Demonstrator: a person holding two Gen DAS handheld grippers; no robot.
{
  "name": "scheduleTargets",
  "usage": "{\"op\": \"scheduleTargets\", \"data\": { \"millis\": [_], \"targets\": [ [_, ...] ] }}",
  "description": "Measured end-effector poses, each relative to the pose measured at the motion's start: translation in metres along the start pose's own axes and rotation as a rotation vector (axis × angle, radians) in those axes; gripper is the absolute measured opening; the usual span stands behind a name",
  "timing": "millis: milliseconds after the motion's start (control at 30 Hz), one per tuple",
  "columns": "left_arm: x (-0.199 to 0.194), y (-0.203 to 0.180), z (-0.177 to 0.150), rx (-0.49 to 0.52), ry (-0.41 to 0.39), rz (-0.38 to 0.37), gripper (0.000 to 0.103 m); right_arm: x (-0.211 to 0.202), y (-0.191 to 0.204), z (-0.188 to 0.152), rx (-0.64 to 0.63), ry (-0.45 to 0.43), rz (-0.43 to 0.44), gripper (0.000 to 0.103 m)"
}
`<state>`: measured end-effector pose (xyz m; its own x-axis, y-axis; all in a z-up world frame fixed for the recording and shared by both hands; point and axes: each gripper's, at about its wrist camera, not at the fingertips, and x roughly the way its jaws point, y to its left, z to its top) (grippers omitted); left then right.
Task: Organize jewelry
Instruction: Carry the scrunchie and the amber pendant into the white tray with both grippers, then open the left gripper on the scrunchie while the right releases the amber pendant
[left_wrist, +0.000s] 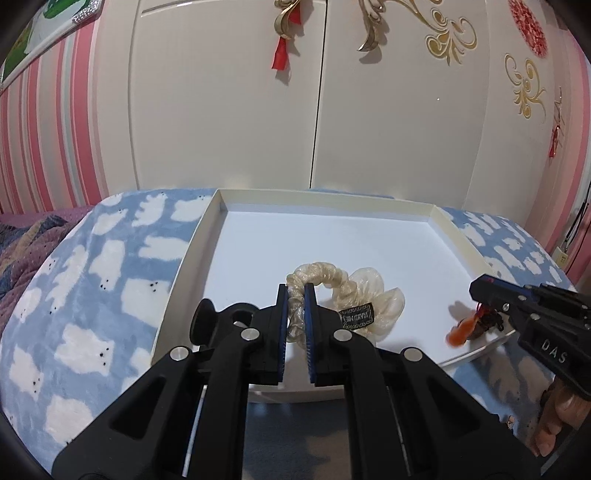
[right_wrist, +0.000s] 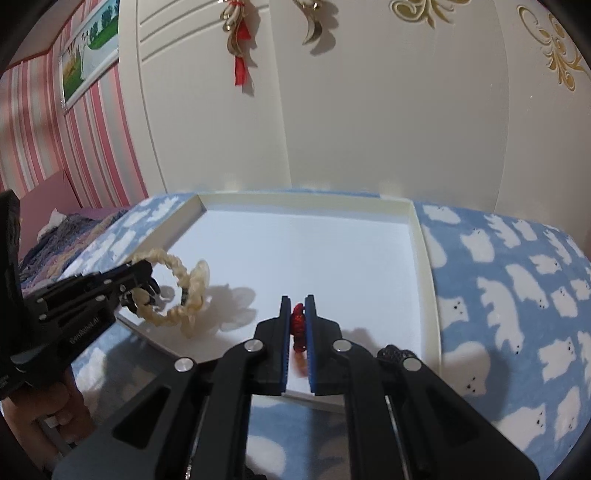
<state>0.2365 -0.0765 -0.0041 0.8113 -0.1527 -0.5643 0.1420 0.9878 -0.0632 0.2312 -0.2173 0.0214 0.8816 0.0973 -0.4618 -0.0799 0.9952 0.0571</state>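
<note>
Above the white tray (left_wrist: 458, 236): left hand-held gripper (left_wrist: 296, 295) pinching cream scrunchie (left_wrist: 332, 280); right hand-held gripper (right_wrist: 297, 306) pinching red trinket (right_wrist: 298, 325)

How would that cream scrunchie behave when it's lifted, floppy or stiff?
Probably floppy: the cream scrunchie, pinched at one spot by the left gripper, droops in gathered folds. It likely weighs little, since a thin pinch carries it. Its sheer ruffle looks soft, unlikely to break.
</note>
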Motion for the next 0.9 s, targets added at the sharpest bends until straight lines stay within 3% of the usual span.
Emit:
{"op": "scheduleTargets", "data": {
  "millis": [233, 533, 767, 833, 867, 900],
  "targets": [
    [0.010, 0.005, -0.003, -0.018, 0.058, 0.020, 0.008, 0.009, -0.007, -0.004, 0.007, 0.054, -0.057, 0.007],
    [0.012, -0.002, -0.007, 0.002, 0.078, 0.067, 0.009, 0.018, -0.008, -0.010, -0.008, 0.086, -0.096, 0.009],
    [0.009, -0.002, -0.013, -0.007, 0.095, 0.047, 0.014, 0.021, -0.008, -0.012, -0.013, 0.091, -0.129, 0.010],
    [0.008, -0.005, -0.015, 0.003, 0.099, 0.045, 0.019, 0.020, -0.007, -0.012, -0.017, 0.086, -0.139, 0.019],
    [0.007, -0.006, -0.015, 0.008, 0.101, 0.043, 0.021, 0.020, -0.006, -0.012, -0.019, 0.085, -0.139, 0.035],
    [0.007, -0.007, -0.016, 0.012, 0.102, 0.040, 0.028, 0.019, -0.005, -0.012, -0.023, 0.080, -0.139, 0.044]
  ]
}}
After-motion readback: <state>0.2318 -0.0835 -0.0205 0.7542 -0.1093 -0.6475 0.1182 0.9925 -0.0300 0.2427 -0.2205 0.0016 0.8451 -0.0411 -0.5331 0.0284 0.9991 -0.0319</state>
